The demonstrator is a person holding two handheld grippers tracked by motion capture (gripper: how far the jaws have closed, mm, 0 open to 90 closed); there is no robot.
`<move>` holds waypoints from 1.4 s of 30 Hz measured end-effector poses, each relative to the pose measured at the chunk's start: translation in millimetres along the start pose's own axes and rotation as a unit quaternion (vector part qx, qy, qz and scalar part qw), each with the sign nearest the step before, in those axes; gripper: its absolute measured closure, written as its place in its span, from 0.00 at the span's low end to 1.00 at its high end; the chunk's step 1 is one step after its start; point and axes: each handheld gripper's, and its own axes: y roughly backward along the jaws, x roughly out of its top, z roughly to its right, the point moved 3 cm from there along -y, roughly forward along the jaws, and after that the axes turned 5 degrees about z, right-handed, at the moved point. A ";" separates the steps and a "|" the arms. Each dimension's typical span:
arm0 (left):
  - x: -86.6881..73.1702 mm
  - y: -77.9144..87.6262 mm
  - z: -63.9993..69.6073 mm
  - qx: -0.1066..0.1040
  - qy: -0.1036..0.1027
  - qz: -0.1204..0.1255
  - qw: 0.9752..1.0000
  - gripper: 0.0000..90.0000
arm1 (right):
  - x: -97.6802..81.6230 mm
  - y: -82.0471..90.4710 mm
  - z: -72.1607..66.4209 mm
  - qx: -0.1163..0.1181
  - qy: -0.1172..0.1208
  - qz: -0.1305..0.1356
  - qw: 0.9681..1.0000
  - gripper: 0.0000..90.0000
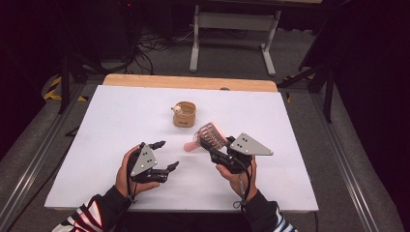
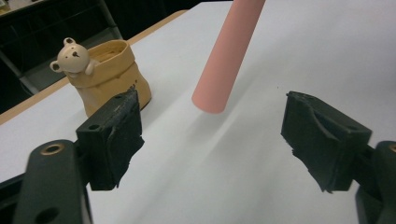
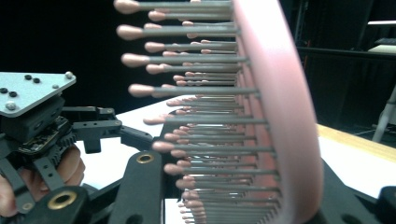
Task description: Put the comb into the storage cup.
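Observation:
A pink hairbrush (image 1: 211,130) with grey, pink-tipped bristles (image 3: 205,112) is held above the table by its head, with my right gripper (image 1: 209,146) shut on it. Its round pink handle (image 2: 224,60) slants down toward the table, ending just ahead of my left gripper (image 2: 210,140). The left gripper (image 1: 167,154) stands open with nothing between its jaws, low over the white table (image 1: 111,145). In the right gripper view the brush head (image 3: 285,121) stands edge-on between the jaws, and the left gripper (image 3: 100,126) sits beyond it on the left.
A tan pot with a small bear figure on its rim (image 1: 184,114) stands at mid-table behind the brush; it is also in the left gripper view (image 2: 109,77), to the upper left. A wooden strip (image 1: 188,82) borders the far edge. Floor cables and a table frame lie beyond.

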 end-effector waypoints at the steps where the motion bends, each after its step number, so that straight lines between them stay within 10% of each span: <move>1: -0.7 1.9 -1.6 -0.002 0.000 -0.001 1.000 0.22 | 1.0 1.1 0.7 -0.001 0.001 0.001 1.000 0.70; 29: -33.6 53.8 -33.4 0.009 0.013 -0.013 1.000 0.12 | 15.9 14.6 21.1 -0.040 0.015 0.021 0.999 0.70; 42: -49.1 76.7 -43.0 0.019 0.028 -0.023 0.999 0.10 | 49.9 -0.3 33.3 -0.060 0.032 0.038 0.997 0.70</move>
